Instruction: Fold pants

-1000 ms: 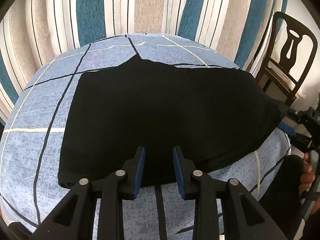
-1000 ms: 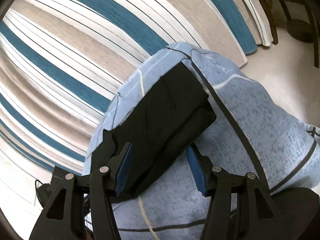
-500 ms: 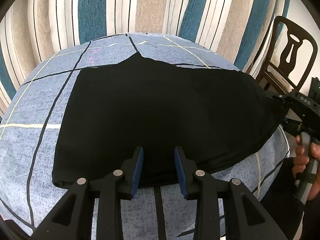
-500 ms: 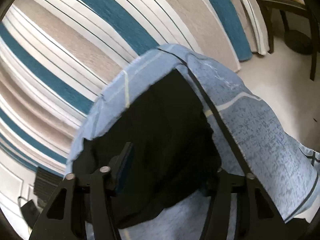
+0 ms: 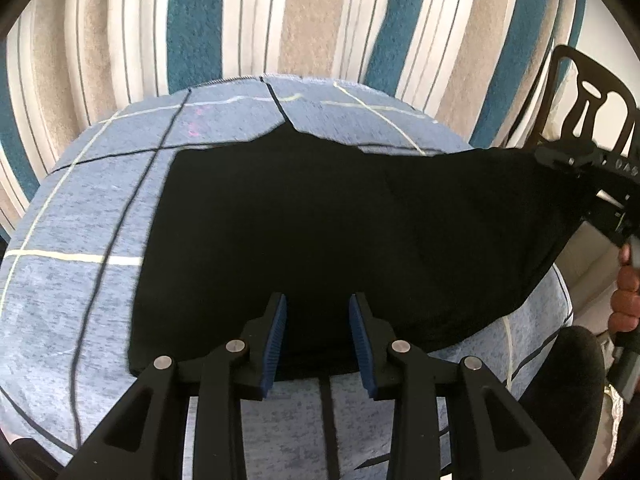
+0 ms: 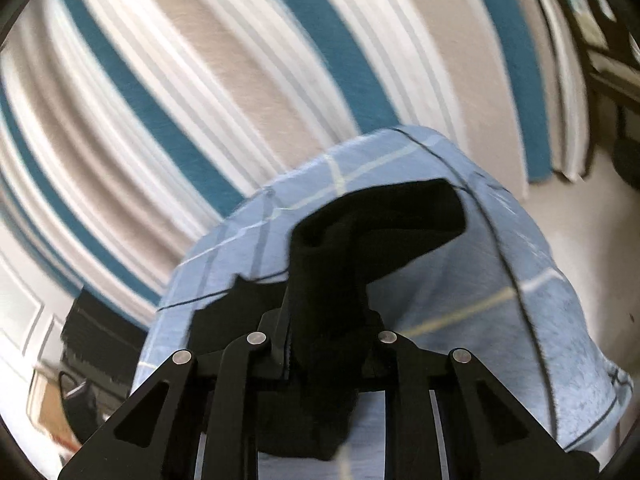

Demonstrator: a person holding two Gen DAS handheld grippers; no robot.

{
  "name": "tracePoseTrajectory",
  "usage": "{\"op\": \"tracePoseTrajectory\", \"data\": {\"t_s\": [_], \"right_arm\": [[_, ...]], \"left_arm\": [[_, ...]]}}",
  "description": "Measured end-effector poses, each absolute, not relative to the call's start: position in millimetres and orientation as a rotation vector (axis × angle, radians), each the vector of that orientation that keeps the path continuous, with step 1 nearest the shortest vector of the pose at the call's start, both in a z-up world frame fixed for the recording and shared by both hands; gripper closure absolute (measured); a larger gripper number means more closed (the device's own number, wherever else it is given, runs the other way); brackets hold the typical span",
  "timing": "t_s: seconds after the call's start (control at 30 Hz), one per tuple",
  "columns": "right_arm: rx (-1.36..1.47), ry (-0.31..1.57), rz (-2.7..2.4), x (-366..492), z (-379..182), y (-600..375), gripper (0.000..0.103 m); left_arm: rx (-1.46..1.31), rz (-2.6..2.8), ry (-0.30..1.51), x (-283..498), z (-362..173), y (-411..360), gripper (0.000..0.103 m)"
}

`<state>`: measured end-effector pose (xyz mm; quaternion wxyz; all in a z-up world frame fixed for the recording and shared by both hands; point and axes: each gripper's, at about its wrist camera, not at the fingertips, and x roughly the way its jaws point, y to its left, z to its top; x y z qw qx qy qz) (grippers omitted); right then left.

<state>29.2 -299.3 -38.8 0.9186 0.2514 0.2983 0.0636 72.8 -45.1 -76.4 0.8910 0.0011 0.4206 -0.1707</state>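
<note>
Black pants (image 5: 320,224) lie spread on a blue checked cloth (image 5: 76,292) over a table. My left gripper (image 5: 317,340) is open and empty, hovering just above the near edge of the pants. My right gripper (image 6: 326,344) is shut on the right end of the pants (image 6: 360,240) and lifts it off the cloth; the fabric bunches between the jaws and hides the pads. In the left wrist view the right gripper (image 5: 576,168) holds the raised end at the far right.
A striped teal, beige and white curtain (image 5: 304,16) hangs behind the table. A dark wooden chair (image 5: 592,96) stands at the right. Dark items and a box (image 6: 80,364) sit on the floor at the left.
My right gripper has closed on the right end of the pants and raised it off the cloth. My left gripper has stayed open, nearly still.
</note>
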Motion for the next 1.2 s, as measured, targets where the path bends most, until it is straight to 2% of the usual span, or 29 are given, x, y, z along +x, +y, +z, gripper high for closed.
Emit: {"op": "tracePoseTrajectory", "data": {"t_s": [0.17, 0.3, 0.6, 1.2], "right_arm": [[0.418, 0.602, 0.234, 39, -17, -247, 0.082], [0.337, 0.64, 0.336, 52, -21, -198, 0.083], [0.114, 0.904, 0.453, 82, -116, -93, 0.083], [0.027, 0.848, 0.439, 77, -108, -66, 0.083]], "left_arm": [[-0.018, -0.311, 0.841, 72, -67, -23, 0.068], [-0.05, -0.27, 0.835, 72, -66, -1, 0.068], [-0.116, -0.177, 0.849, 64, -76, 48, 0.068], [-0.184, -0.124, 0.867, 51, -86, 82, 0.068]]}}
